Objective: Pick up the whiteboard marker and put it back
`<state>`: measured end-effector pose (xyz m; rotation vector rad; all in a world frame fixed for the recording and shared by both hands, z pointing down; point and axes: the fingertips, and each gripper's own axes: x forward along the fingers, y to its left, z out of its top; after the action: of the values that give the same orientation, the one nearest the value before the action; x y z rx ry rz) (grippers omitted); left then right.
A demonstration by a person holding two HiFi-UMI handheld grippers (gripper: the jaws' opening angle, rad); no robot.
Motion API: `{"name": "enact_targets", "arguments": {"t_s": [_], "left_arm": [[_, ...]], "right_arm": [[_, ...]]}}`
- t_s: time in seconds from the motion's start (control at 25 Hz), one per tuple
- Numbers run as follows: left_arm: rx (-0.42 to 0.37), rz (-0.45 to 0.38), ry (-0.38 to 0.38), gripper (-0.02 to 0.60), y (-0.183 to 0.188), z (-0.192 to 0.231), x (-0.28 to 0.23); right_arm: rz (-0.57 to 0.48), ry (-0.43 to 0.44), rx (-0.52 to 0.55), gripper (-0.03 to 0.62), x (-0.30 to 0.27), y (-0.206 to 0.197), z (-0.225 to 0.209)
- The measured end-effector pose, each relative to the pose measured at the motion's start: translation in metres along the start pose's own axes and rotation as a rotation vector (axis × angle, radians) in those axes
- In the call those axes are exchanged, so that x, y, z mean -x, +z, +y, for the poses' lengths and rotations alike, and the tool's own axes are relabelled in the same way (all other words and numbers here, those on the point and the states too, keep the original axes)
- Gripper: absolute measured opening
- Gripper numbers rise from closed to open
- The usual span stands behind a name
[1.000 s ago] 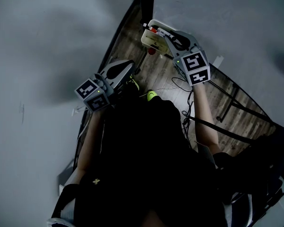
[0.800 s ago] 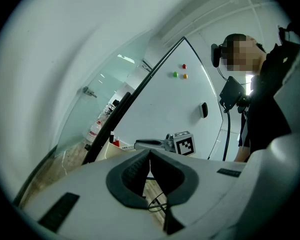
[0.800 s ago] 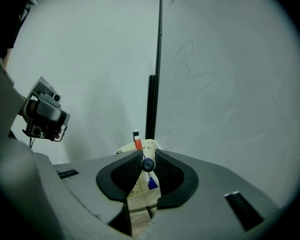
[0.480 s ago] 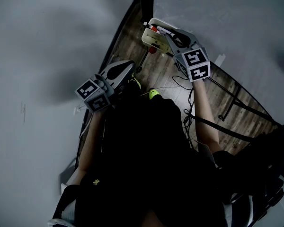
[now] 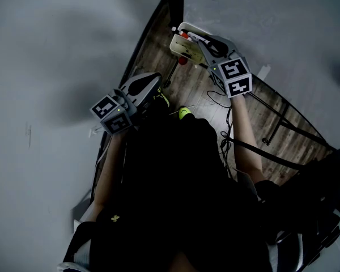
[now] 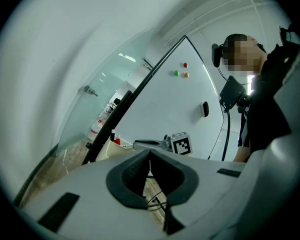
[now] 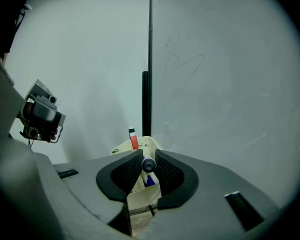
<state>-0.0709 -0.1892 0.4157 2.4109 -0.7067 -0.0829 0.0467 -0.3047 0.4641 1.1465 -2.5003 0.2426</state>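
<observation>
My right gripper (image 7: 149, 160) is shut on a whiteboard marker (image 7: 149, 165), whose round dark end faces the camera with a blue part below it. The marker hangs just above a cream holder box (image 7: 140, 148) that has a red marker (image 7: 133, 140) standing in it. In the head view the right gripper (image 5: 196, 39) reaches over that holder (image 5: 180, 49) at the foot of the whiteboard. My left gripper (image 5: 154, 78) hangs lower left, away from the holder. Its jaws (image 6: 150, 153) meet at the tips with nothing between them.
A black stand pole (image 7: 146, 104) rises behind the holder, beside the whiteboard (image 7: 225, 84). Cables (image 5: 218, 103) and black stand legs (image 5: 283, 123) lie on the wooden floor. Coloured magnets (image 6: 180, 72) and a black eraser (image 6: 205, 109) sit on the board.
The right gripper with the marker has edged slightly up the picture toward the holder. The left gripper has not moved.
</observation>
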Motion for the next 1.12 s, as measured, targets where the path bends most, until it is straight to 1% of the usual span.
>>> {"name": "enact_targets", "arguments": {"t_s": [0.24, 0.76, 1.0, 1.12], "left_arm": [[-0.012, 0.005, -0.008, 0.012, -0.001, 0.000, 0.000], [-0.002, 0.005, -0.012, 0.014, -0.002, -0.002, -0.001], [-0.013, -0.011, -0.012, 0.013, 0.000, -0.002, -0.002], [-0.013, -0.015, -0.015, 0.014, 0.000, -0.006, -0.003]], "right_arm": [[0.003, -0.005, -0.001, 0.083, 0.001, -0.002, -0.002], [-0.008, -0.011, 0.027, 0.086, 0.001, -0.003, 0.000], [-0.057, 0.010, 0.037, 0.113, 0.006, 0.008, 0.006], [-0.089, -0.017, 0.065, 0.126, 0.014, 0.017, 0.005]]}}
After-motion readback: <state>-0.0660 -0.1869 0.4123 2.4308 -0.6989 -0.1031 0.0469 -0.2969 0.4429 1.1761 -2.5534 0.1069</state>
